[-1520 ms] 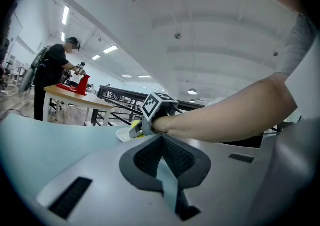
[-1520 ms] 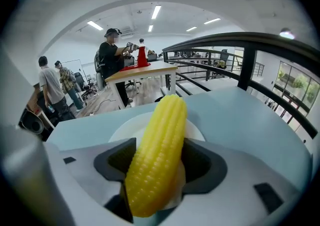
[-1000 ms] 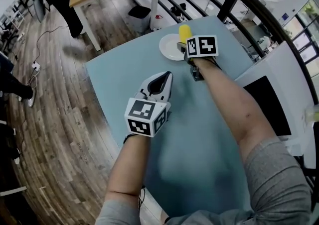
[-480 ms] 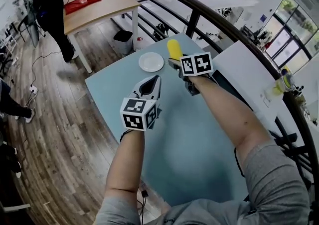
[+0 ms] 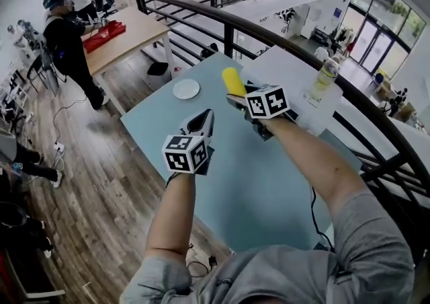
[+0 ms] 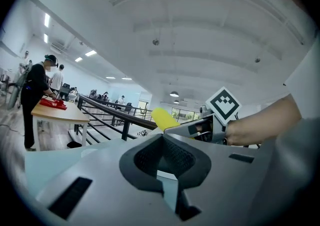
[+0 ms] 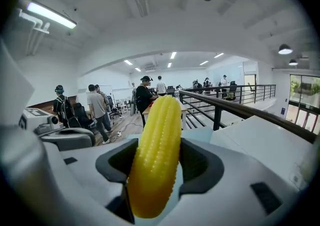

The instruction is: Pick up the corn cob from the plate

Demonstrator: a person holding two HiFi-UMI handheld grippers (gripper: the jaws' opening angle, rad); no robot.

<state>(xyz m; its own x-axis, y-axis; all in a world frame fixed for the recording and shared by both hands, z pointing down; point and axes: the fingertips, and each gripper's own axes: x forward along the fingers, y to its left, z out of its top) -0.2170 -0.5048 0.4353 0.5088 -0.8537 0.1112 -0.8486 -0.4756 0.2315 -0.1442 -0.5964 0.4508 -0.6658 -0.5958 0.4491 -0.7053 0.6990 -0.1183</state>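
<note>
Right gripper (image 5: 235, 96) clamps the corn cob (image 7: 156, 156), holding it well clear of the plate (image 5: 186, 89), pick-up apparently complete; left gripper (image 5: 204, 120), jaws together and empty, seems unneeded.

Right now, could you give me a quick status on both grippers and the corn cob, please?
Right gripper shut on corn cob, held high above the table. Left gripper shut, empty. Plate bare below; nothing obstructing.
</note>
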